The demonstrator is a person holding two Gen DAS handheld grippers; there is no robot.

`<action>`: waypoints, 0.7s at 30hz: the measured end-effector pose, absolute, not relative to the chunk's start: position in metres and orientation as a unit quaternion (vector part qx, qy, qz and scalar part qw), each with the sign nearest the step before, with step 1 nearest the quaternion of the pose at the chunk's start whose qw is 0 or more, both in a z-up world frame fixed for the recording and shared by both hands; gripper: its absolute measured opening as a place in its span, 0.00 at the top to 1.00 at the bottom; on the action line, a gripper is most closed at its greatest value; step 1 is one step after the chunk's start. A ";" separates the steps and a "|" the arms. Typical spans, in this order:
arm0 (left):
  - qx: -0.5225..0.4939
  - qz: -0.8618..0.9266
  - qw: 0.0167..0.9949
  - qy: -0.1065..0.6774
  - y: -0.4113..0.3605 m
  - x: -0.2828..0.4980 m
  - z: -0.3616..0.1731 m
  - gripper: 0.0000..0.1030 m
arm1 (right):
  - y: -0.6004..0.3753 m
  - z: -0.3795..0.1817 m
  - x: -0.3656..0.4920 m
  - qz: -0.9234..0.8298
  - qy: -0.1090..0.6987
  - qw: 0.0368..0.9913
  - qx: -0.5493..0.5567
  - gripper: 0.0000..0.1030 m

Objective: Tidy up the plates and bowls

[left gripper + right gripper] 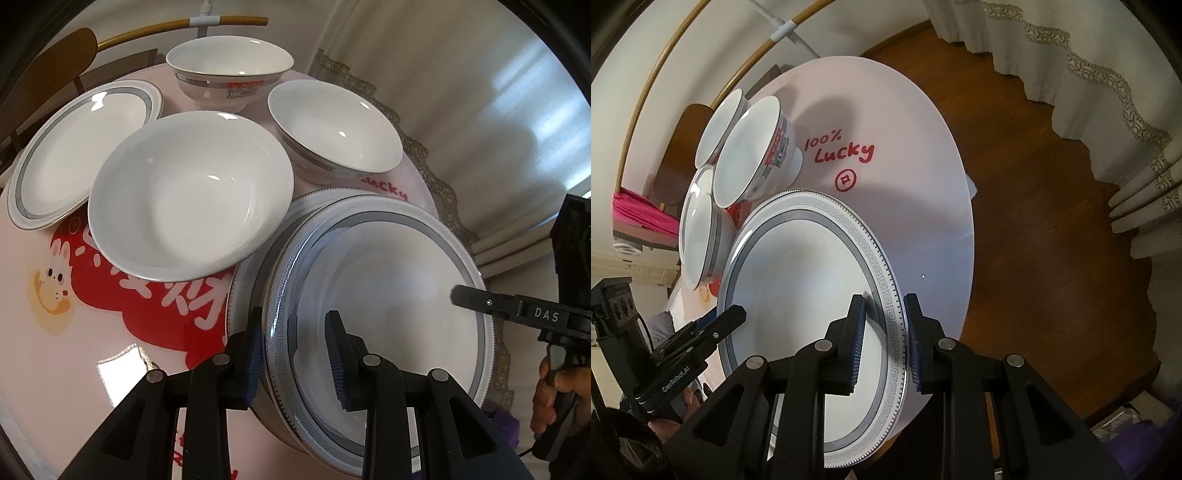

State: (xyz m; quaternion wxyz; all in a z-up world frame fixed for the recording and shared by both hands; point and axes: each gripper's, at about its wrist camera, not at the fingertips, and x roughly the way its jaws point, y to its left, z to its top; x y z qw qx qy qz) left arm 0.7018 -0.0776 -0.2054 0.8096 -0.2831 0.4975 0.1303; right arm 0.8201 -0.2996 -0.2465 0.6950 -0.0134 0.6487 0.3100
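Note:
A large plate with a grey key-pattern rim (388, 295) sits on another plate (314, 199) at the table's near right. My left gripper (295, 350) straddles its left rim, fingers apart. My right gripper (884, 343) straddles the opposite rim of the same plate (798, 295), fingers apart; it also shows in the left wrist view (480, 302). A plain white deep plate (192, 195), a grey-banded plate (77, 151) and two bowls (229, 70) (332, 129) stand farther back.
The round pink table (905, 147) carries red print and the words "100% Lucky". Its edge drops to a wooden floor (1052, 221) on the right. Curtains (1089, 55) hang beyond. A chair (55, 62) stands at the far left.

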 end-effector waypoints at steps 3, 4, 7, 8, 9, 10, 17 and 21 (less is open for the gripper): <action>-0.281 0.131 0.811 0.496 -0.078 0.701 -0.204 0.74 | -0.298 -0.248 0.821 0.309 0.647 0.698 -0.008 0.78; -0.282 0.131 0.811 0.495 -0.078 0.700 -0.204 0.74 | -0.296 -0.248 0.821 0.307 0.645 0.700 -0.009 0.78; -0.282 0.132 0.809 0.498 -0.078 0.701 -0.204 0.74 | -0.292 -0.245 0.818 0.298 0.643 0.705 -0.024 0.77; -0.281 0.132 0.809 0.500 -0.079 0.701 -0.204 0.74 | -0.291 -0.244 0.816 0.294 0.643 0.706 -0.031 0.76; -0.282 0.131 0.808 0.501 -0.079 0.701 -0.205 0.74 | -0.291 -0.243 0.814 0.291 0.643 0.707 -0.037 0.76; -0.282 0.129 0.807 0.502 -0.079 0.702 -0.206 0.74 | -0.291 -0.242 0.813 0.288 0.644 0.708 -0.040 0.76; -0.278 0.126 0.807 0.505 -0.078 0.708 -0.209 0.74 | -0.296 -0.239 0.807 0.273 0.647 0.712 -0.033 0.76; -0.278 0.124 0.806 0.508 -0.080 0.709 -0.211 0.74 | -0.299 -0.237 0.804 0.260 0.651 0.713 -0.034 0.76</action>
